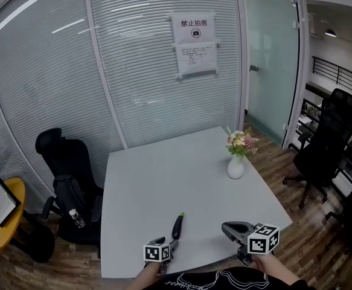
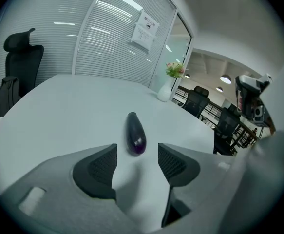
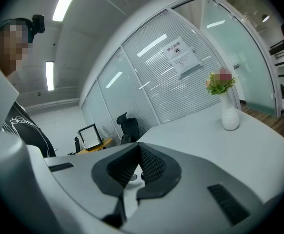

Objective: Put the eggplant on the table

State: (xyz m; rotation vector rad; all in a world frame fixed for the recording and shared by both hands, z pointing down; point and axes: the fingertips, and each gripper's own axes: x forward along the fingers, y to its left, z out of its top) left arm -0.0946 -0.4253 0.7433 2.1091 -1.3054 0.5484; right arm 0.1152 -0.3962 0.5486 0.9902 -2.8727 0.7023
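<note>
Pale worktop (image 1: 163,180) before a glass wall (image 1: 163,59): eggplant (image 2: 135,133) lies just ahead of the spread left gripper (image 2: 137,164); right gripper (image 3: 138,165) pressed together, vase (image 1: 236,167) beyond.

A white sign (image 1: 193,28) hangs on the slatted glass partition (image 1: 151,71) at the upper middle of the head view. It reads 禁止拍照 in red, above a small round camera pictogram. The sheet (image 1: 195,59) just below it carries fine print too small to read. The sign's characters are illegible in the left gripper view (image 2: 145,30) and the right gripper view (image 3: 179,55).
</note>
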